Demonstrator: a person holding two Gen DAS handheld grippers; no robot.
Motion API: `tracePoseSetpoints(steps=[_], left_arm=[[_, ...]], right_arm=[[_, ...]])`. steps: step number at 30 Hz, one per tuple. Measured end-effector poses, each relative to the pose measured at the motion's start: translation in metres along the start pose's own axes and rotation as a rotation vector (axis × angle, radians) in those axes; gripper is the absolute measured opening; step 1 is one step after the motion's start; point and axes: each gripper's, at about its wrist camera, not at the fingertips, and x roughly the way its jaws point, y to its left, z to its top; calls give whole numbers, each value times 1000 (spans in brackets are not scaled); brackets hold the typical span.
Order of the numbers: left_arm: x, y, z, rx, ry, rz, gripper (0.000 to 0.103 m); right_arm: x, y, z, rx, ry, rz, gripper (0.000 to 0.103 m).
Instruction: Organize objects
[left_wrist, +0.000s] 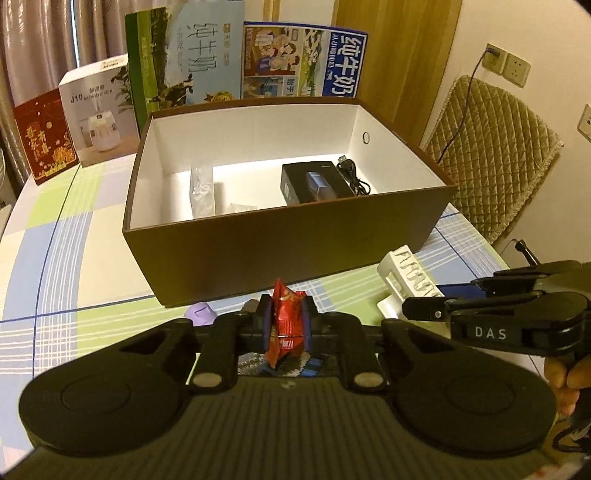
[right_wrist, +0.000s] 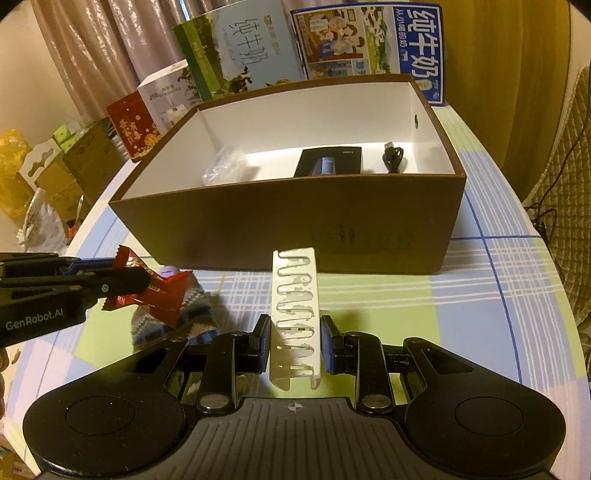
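Observation:
My left gripper (left_wrist: 286, 314) is shut on a red snack packet (left_wrist: 284, 334), held just above the table in front of the brown box (left_wrist: 288, 243). In the right wrist view the same packet (right_wrist: 162, 295) sticks out of the left gripper (right_wrist: 142, 278). My right gripper (right_wrist: 295, 326) is shut on a white slotted rack (right_wrist: 295, 295) that points toward the box (right_wrist: 295, 221). From the left wrist view the rack (left_wrist: 410, 277) and the right gripper (left_wrist: 408, 308) are at the right. Inside the box lie a black carton (left_wrist: 314, 182), a black cable (left_wrist: 352, 173) and a clear bag (left_wrist: 201, 188).
A purple piece (left_wrist: 201, 314) and a knitted sock (right_wrist: 192, 317) lie under the left gripper. Milk cartons (left_wrist: 303, 61), a humidifier box (left_wrist: 98, 110) and a red box (left_wrist: 46, 136) stand behind the brown box. A quilted chair (left_wrist: 495, 147) is at the right, past the table edge.

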Motion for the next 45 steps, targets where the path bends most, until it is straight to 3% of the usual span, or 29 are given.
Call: tracePoseSetpoints(steps=[9, 15, 19, 29, 40, 45], left_arm=[[20, -4, -26, 13, 92, 14, 15], [27, -5, -25, -2, 64, 3, 14], [29, -6, -22, -2, 48, -1, 0], [5, -3, -15, -31, 16, -19, 0], [-34, 7, 16, -47, -92, -22, 0], [-37, 11, 27, -50, -102, -20, 0]], right_arm=[[-6, -3, -5, 0, 0, -5, 25], [-9, -7, -12, 11, 12, -11, 25], [-13, -8, -15, 18, 14, -13, 25], [-23, -9, -10, 26, -10, -2, 25], [-34, 0, 12, 8, -48, 50, 25], [-35, 5, 23, -7, -68, 63, 25]])
